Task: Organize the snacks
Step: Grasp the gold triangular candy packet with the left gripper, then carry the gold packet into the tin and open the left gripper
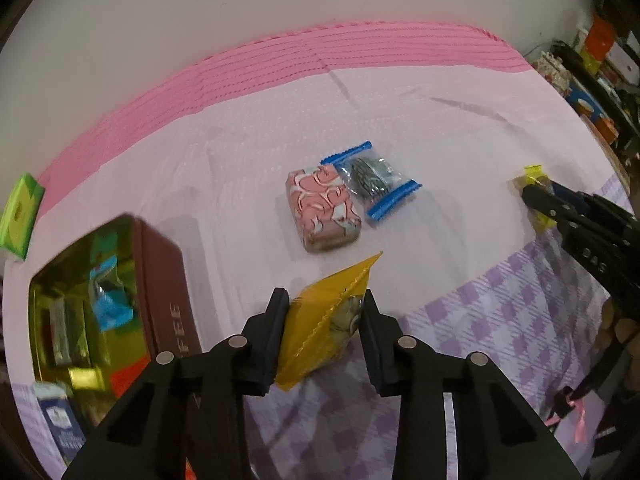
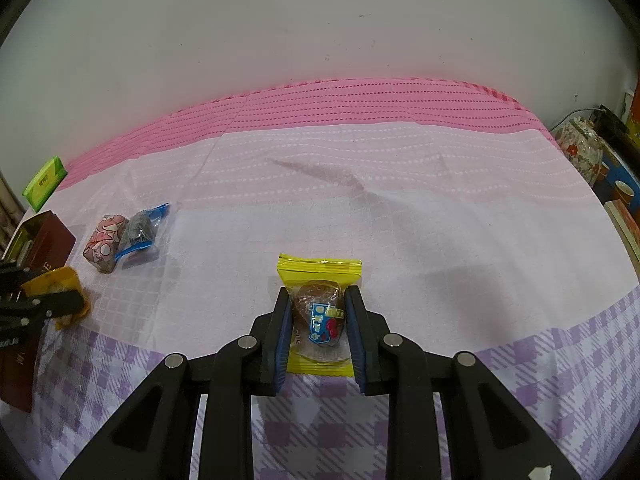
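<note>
My left gripper (image 1: 325, 306) is shut on a dark yellow snack packet (image 1: 326, 322), held tilted above the cloth, right of the open brown tin (image 1: 160, 280) that holds several snacks. My right gripper (image 2: 314, 304) is shut on a bright yellow wrapped snack (image 2: 318, 312) low over the table; it also shows in the left wrist view (image 1: 538, 196). A pink patterned snack (image 1: 322, 210) and a clear blue-ended packet (image 1: 370, 178) lie side by side mid-table, also in the right wrist view (image 2: 105, 242) (image 2: 138, 232). The left gripper with its packet (image 2: 52, 292) shows at that view's left edge.
A green pack (image 1: 20, 216) lies at the far left table edge by the wall. A blue box (image 1: 60, 424) stands near the tin. Cluttered shelves (image 1: 600, 80) and a floral pot (image 2: 580, 148) stand off the right end. The cloth (image 2: 400, 220) is pink and purple.
</note>
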Motion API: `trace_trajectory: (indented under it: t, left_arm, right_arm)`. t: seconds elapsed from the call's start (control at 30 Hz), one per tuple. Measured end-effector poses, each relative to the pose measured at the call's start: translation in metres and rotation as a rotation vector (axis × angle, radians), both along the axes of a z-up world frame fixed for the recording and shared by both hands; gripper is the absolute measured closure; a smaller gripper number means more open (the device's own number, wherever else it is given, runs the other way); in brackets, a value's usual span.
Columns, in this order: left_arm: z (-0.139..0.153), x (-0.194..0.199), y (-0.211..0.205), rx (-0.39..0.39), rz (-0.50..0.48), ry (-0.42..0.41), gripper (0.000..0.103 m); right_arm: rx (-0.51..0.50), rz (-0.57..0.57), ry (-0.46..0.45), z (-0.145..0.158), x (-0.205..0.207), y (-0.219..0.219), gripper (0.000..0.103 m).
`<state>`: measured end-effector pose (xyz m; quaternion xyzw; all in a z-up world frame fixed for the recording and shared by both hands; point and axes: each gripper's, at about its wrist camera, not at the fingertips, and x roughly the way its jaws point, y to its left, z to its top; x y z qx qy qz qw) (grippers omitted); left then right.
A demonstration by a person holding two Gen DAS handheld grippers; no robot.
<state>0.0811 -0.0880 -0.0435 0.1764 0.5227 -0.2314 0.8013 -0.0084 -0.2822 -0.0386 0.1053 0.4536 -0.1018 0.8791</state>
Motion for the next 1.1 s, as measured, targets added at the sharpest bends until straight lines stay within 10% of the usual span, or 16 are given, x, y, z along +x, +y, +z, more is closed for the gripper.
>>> trace_trajectory:
  t: [1.1]
  left_arm:
    - [0.101,-0.016,0.131,-0.163,0.317,-0.115,0.068]
  right_arm:
    - [-0.015,0.009,0.006,-0.001,0.002,0.003,0.076]
